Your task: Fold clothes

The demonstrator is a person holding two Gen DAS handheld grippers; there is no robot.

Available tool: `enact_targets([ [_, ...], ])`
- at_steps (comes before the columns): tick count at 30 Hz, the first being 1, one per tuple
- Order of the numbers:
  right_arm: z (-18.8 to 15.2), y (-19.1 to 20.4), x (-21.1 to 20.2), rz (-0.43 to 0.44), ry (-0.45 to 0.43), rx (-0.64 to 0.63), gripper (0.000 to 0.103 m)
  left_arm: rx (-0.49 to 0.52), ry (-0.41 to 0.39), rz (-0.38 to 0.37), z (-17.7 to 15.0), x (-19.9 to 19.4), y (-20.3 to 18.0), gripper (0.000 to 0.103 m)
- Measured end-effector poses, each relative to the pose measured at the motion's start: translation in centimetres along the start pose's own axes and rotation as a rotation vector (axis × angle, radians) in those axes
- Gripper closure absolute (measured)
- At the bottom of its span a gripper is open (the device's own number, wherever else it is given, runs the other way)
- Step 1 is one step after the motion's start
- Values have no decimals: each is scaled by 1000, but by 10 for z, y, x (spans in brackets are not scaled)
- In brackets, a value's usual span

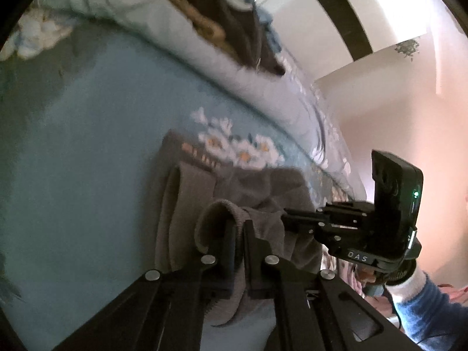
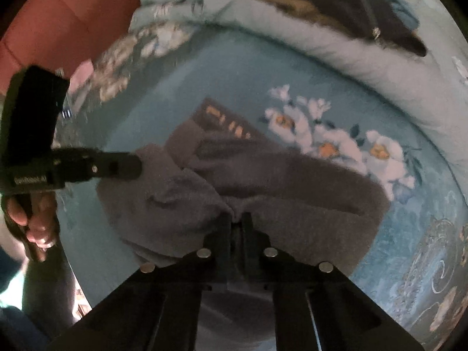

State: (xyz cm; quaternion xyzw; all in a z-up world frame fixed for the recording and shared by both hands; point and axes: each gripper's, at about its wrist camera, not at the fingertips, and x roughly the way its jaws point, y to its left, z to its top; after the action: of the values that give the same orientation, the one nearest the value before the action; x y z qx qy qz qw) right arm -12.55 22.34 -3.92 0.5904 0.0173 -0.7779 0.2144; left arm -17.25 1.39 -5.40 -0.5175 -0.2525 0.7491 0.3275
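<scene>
Grey knitted garment [image 2: 263,187] lay blurred at frame centre, orange lettering illegible; left gripper [image 1: 238,234] and right gripper [image 2: 238,222] each pinched its folds.

A: What is seen beneath everything?
B: A blue bedspread [image 2: 140,122] is spread over the bed, with white flowers [image 2: 336,137] printed at about two o'clock.
A: And farther back?
B: A pale fleecy blanket [image 2: 336,49] is rolled along twelve o'clock; a pink wall [image 1: 409,111] is seen at three o'clock.

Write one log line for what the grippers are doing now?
left gripper: shut on grey garment | right gripper: shut on grey garment | on blue bedspread
</scene>
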Motion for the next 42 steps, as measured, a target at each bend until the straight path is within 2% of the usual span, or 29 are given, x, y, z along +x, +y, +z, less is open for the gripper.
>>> enact_targets([
  [2,6,0,-18,-3,-85,19,98,-11,-78,-36,8,-16,-2,98],
  [5,18,-3,-37,-12,-190,51,98,-32,-143,-39,19,-22,-1,98],
  [10,34,-8,-3,-70,-156,103,98,-113,-81,65,26,14,28,98],
  [13,25,-27,25,-62,-84,201,98,-164,-37,104,21,30,45,97],
  [17,22,-31,35,-49,-60,248,98,-201,-4,112,16,32,49,93],
  [20,20,-30,27,-38,-64,259,97,-192,-16,100,14,15,40,93],
  [22,18,-29,15,-27,-78,260,91,-156,-37,131,12,1,31,90],
  [24,12,-29,-3,-17,-115,266,59,-121,-57,157,9,-13,22,88],
  [25,6,-29,-12,-13,-137,276,57,-106,-67,165,7,-21,16,86],
  [26,-2,-29,-22,-8,-163,294,57,-84,-74,162,5,-24,8,86],
  [28,-21,-29,-40,1,-200,335,57,-31,-78,141,0,-28,-10,77],
  [30,-43,-28,-53,10,-229,378,57,44,-41,118,-8,-21,-29,69],
  [33,-65,-22,-46,42,-206,411,56,110,32,162,-20,3,-37,67],
  [37,-74,-22,-28,49,-190,440,56,-48,110,197,-30,29,3,67],
  [42,-76,-33,-8,78,-166,519,56,-73,118,154,-30,20,10,67],
])
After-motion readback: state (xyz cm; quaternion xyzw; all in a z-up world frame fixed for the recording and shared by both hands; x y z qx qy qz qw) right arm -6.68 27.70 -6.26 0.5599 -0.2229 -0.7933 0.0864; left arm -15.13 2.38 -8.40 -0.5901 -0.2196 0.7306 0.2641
